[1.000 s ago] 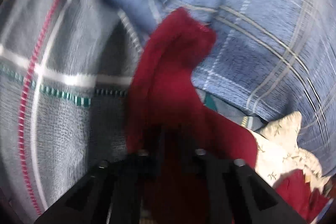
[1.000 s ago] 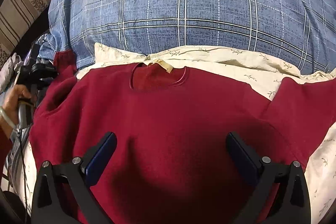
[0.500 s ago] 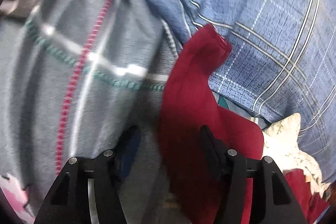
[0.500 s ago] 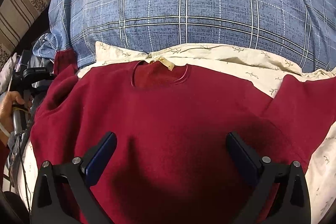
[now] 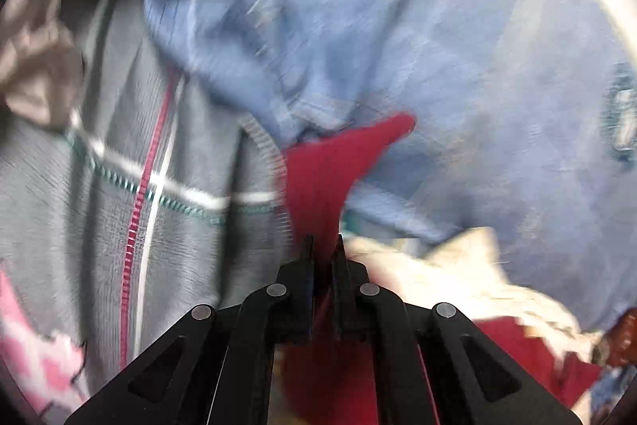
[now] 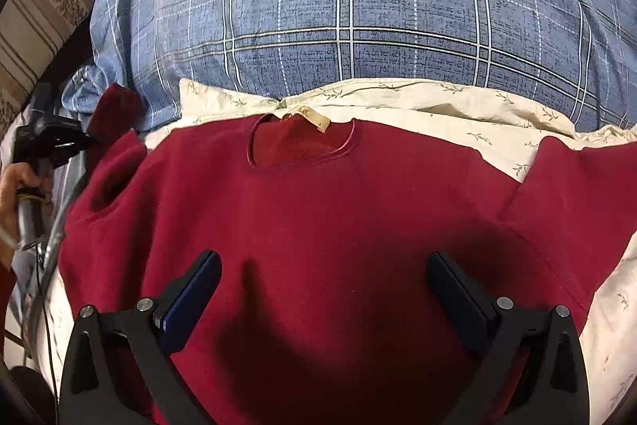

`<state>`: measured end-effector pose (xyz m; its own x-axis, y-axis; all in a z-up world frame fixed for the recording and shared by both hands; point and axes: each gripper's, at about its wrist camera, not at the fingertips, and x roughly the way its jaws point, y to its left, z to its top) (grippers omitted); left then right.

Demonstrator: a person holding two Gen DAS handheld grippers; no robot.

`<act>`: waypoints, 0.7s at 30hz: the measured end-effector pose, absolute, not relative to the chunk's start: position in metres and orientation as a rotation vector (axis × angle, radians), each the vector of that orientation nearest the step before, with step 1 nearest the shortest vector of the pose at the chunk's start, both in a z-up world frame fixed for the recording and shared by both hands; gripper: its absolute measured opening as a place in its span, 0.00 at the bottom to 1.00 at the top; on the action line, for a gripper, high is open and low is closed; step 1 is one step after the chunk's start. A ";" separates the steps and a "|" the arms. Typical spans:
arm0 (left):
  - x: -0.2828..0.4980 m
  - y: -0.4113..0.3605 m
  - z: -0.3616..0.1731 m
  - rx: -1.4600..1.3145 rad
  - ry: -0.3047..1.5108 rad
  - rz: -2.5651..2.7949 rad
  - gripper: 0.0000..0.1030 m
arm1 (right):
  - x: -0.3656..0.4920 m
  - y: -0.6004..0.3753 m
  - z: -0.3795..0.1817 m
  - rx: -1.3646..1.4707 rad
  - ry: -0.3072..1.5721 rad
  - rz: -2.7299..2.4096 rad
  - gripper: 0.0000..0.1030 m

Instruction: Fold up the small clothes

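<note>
Right wrist view: the maroon sweatshirt (image 6: 318,226) is seen spread flat, unfolded, on the floral sheet (image 6: 458,102), right gripper (image 6: 322,277) gaping empty above it, left gripper (image 5: 323,245) clamped on the left sleeve (image 5: 338,162); all folds judged outstanding.

Left wrist view motion-blurred; right wrist view sharp, evenly lit.

The red sweater (image 6: 318,226) is a matt, soft, slightly fuzzy knit with a smooth rolled neck edge and a pale cloth label (image 6: 314,116). The blue checked quilt (image 6: 358,6) behind it is printed woven cloth with a fine grainy look. The cream sheet (image 6: 458,102) is thin, smooth, creased cloth. The right tool (image 6: 323,275) is matt black plastic with shiny metal pins.
</note>
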<state>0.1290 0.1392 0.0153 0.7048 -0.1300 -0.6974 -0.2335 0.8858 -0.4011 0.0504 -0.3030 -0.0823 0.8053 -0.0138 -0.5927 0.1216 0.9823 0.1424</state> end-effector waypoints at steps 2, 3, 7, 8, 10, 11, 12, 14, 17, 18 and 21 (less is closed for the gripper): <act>0.114 0.124 0.043 -0.507 0.749 -0.027 0.04 | 0.048 -0.307 -0.080 0.203 0.623 -0.069 1.00; 0.107 0.111 0.057 -0.504 0.731 -0.078 0.04 | 0.046 -0.309 -0.078 0.216 0.617 -0.068 1.00; 0.078 0.046 0.095 -0.477 0.685 -0.297 0.04 | 0.038 -0.322 -0.066 0.243 0.568 -0.103 1.00; 0.070 0.026 0.097 -0.469 0.687 -0.352 0.04 | 0.035 -0.327 -0.063 0.257 0.551 -0.114 1.00; 0.062 -0.012 0.088 -0.447 0.714 -0.427 0.04 | 0.029 -0.339 -0.058 0.291 0.525 -0.129 1.00; 0.059 -0.033 0.076 -0.442 0.743 -0.461 0.05 | 0.027 -0.347 -0.056 0.311 0.515 -0.136 1.00; 0.054 -0.045 0.068 -0.442 0.772 -0.482 0.05 | 0.025 -0.354 -0.054 0.329 0.506 -0.148 1.00; 0.058 -0.083 0.028 -0.419 0.861 -0.507 0.05 | 0.021 -0.368 -0.052 0.355 0.491 -0.178 1.00; 0.066 -0.128 -0.028 -0.354 1.010 -0.501 0.21 | 0.013 -0.391 -0.050 0.424 0.462 -0.216 1.00; 0.067 -0.135 -0.038 -0.332 1.053 -0.503 0.27 | 0.010 -0.397 -0.050 0.446 0.457 -0.220 1.00; 0.067 -0.144 -0.028 -0.275 1.041 -0.530 0.41 | 0.002 -0.413 -0.051 0.506 0.442 -0.223 1.00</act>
<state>0.0669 -0.1444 -0.0284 0.3959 -0.5384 -0.7440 0.2852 0.8421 -0.4576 0.0019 -0.4126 -0.0512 0.8826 -0.0979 -0.4597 0.3121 0.8534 0.4174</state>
